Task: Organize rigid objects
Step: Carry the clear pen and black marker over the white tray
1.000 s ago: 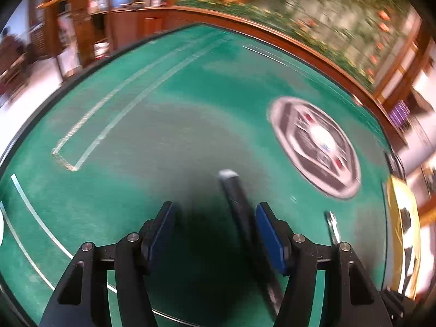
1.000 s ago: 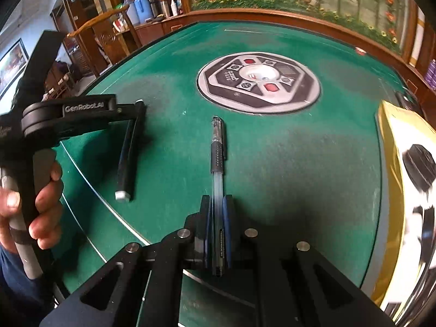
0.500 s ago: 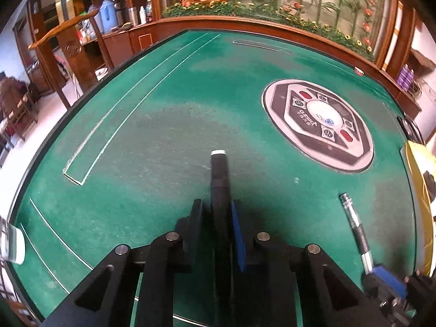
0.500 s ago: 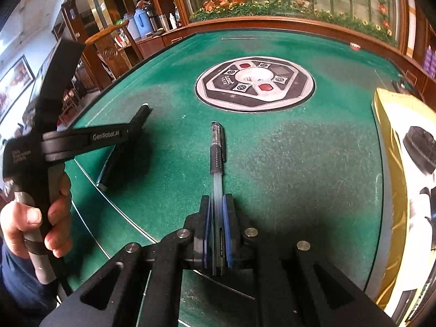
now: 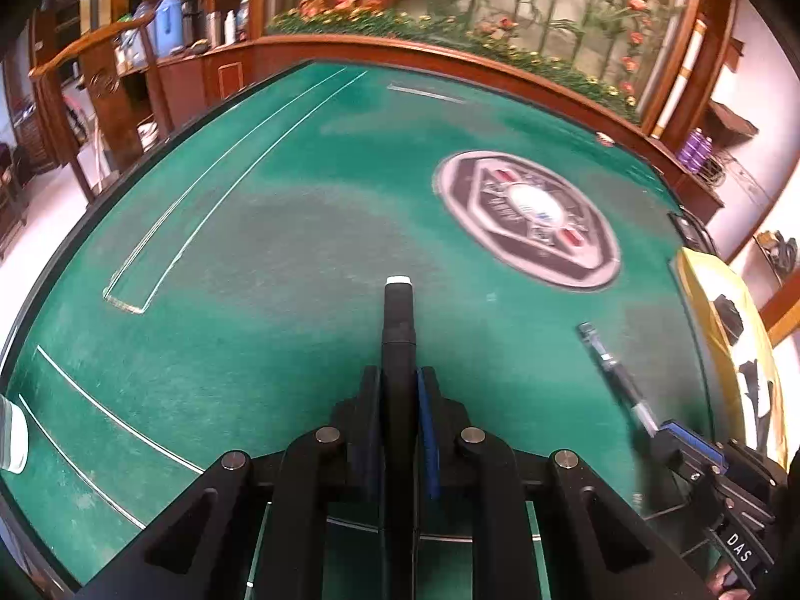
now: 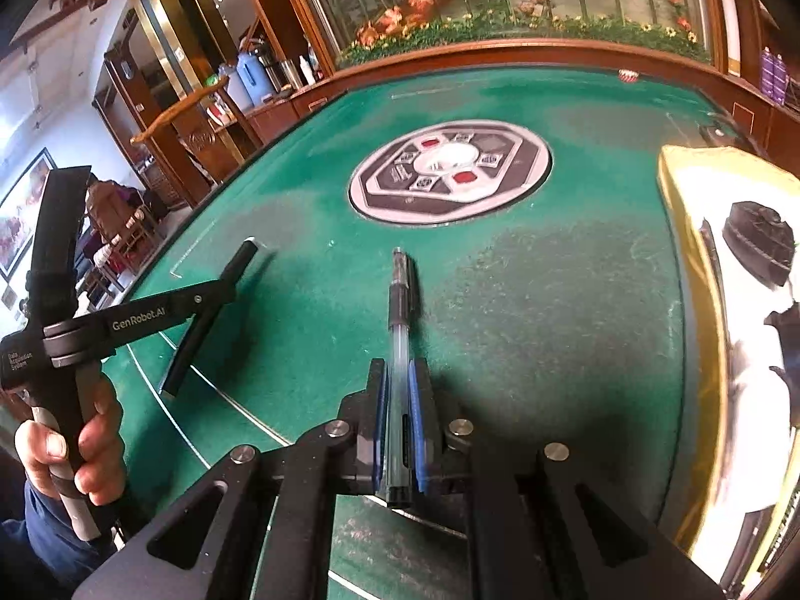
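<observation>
I am in a furnished room, perhaps a home or a tea house: under me a green felt mahjong table [image 6: 550,300] with its central control panel [image 6: 450,170], carved wooden furniture [image 6: 200,125], and a flower display [image 6: 500,5].

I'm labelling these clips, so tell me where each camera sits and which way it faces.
Left wrist: on the left tongs, looking down along the black marker over the green table; right tongs at its edge.
Right wrist: on the right tongs, along the clear pen; the left hand shows.
Shared: the round emblem and the yellow tray.
</observation>
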Demonstrator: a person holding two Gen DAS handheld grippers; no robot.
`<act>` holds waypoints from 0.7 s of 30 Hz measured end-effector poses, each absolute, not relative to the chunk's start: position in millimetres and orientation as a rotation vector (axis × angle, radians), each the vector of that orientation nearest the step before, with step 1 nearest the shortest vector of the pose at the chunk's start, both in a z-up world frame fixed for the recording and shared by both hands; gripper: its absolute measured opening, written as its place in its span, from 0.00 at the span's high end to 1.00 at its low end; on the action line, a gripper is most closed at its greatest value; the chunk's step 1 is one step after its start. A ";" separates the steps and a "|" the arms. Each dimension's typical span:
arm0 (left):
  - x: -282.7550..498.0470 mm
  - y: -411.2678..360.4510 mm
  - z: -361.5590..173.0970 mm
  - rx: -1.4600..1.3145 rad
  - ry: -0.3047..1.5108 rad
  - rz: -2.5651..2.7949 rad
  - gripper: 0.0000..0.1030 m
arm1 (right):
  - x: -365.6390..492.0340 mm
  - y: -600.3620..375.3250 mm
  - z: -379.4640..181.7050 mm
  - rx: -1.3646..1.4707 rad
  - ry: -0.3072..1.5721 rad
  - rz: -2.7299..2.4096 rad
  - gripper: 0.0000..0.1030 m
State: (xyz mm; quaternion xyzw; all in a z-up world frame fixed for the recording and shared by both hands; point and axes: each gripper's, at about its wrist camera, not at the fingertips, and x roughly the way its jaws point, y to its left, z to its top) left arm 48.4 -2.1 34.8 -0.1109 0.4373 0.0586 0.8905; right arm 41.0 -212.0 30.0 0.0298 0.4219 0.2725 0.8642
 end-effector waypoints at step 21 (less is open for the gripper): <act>38.0 -40.0 44.4 -0.177 0.905 0.062 0.86 | 42.9 -199.4 20.8 -0.057 0.945 0.564 0.80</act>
